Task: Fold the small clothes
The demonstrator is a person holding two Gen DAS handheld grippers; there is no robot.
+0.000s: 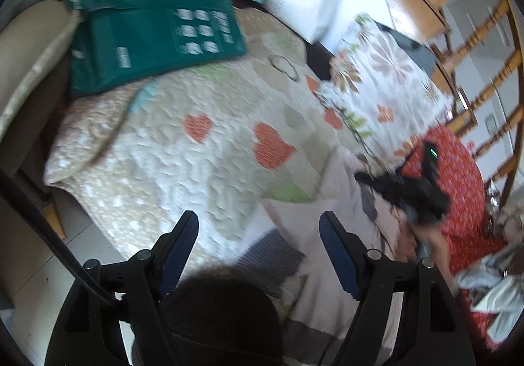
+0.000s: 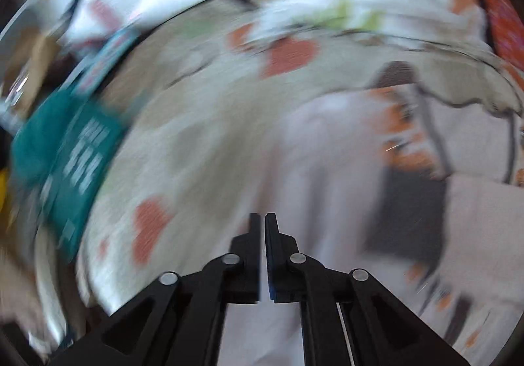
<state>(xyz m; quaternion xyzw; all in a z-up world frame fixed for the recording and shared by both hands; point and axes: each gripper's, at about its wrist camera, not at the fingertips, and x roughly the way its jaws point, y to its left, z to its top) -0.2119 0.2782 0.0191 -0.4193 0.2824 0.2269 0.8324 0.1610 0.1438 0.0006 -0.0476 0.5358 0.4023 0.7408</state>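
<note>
Lying flat on the quilted beige bedspread with orange hearts (image 1: pixel 203 150), the pale pink garment with grey ribbed cuffs (image 1: pixel 330 235) (blurred in both views) spreads under both tools. The left gripper (image 1: pixel 258 228) stands wide apart, grasping nothing. The right gripper (image 2: pixel 264 218) has its jaws nearly together with nothing between them.

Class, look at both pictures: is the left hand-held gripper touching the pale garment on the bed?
Cannot tell. In the left wrist view the left hand-held gripper stands open above the pale garment, its fingers empty, but the blurred picture shows neither contact nor a clear gap.
</note>
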